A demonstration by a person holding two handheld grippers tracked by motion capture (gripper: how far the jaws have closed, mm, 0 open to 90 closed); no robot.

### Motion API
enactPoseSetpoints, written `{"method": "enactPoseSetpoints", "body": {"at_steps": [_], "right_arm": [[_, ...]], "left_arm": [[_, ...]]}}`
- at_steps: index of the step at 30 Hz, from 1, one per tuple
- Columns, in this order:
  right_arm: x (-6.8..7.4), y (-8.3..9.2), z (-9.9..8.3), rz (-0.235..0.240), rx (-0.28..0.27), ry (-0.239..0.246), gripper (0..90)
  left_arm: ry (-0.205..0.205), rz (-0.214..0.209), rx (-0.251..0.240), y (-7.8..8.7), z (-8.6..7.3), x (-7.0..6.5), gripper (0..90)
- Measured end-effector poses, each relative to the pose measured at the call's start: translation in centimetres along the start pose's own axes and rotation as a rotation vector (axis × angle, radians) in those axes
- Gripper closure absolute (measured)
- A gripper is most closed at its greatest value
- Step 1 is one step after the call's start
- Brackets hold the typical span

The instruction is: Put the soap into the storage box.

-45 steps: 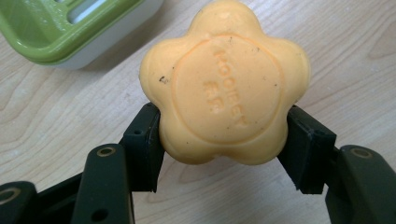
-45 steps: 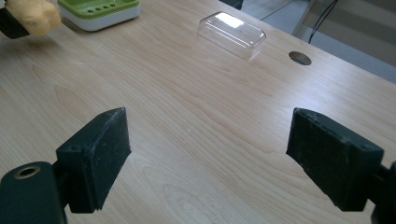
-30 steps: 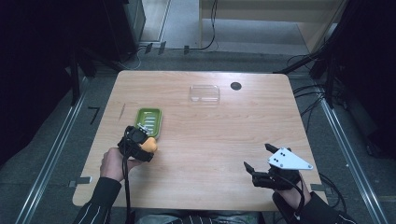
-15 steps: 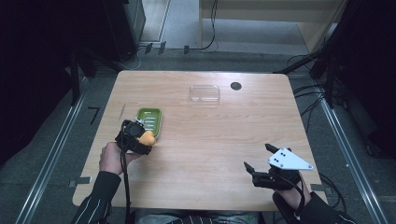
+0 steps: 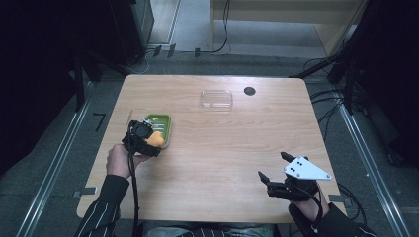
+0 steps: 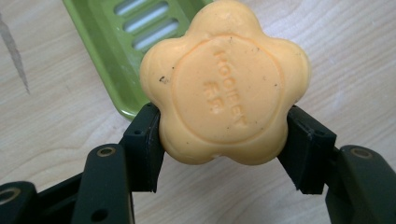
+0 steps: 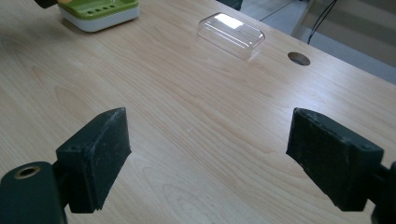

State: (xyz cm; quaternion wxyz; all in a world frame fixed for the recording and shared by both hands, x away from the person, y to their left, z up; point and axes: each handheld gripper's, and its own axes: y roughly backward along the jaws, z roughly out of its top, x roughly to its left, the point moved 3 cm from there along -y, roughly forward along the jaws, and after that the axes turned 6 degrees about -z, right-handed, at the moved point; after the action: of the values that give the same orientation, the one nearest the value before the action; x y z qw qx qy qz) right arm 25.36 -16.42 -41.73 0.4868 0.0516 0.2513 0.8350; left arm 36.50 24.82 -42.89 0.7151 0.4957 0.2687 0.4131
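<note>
dark pinstriped sleeves; black left tool (image 5: 148, 140) trailing a cable, black right tool (image 5: 274, 168) topped by a grey three-cornered plate.

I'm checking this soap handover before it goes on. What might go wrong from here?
The left gripper pinches the orange flower-shaped soap bar only at its lower lobes, so it may slip out or pivot. The soap hangs over the near rim of the green slotted soap dish, not its middle; released now, it might land on the rim and tip onto the wooden table.

Waxy matt soap (image 6: 224, 84), glossy plastic dish (image 6: 112, 56)
</note>
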Motion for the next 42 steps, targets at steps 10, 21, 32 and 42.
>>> {"method": "enactPoseSetpoints", "body": {"at_steps": [10,21,32,42], "right_arm": [[0.0,0.0,0.0,0.001,-0.001,0.001,13.6],[0.0,0.0,0.0,0.001,0.002,0.002,13.6],[0.0,0.0,0.0,0.002,0.004,0.000,13.6],[0.0,0.0,0.0,0.003,0.002,0.001,13.6]], "left_arm": [[-0.003,-0.001,-0.031,0.3,1.2,0.4,39.8],[0.031,0.002,-0.046,0.0,2.0,1.8,39.8],[0.082,0.002,-0.050,-1.0,3.2,3.1,39.8],[0.128,0.017,-0.009,-2.3,4.2,3.4,39.8]]}}
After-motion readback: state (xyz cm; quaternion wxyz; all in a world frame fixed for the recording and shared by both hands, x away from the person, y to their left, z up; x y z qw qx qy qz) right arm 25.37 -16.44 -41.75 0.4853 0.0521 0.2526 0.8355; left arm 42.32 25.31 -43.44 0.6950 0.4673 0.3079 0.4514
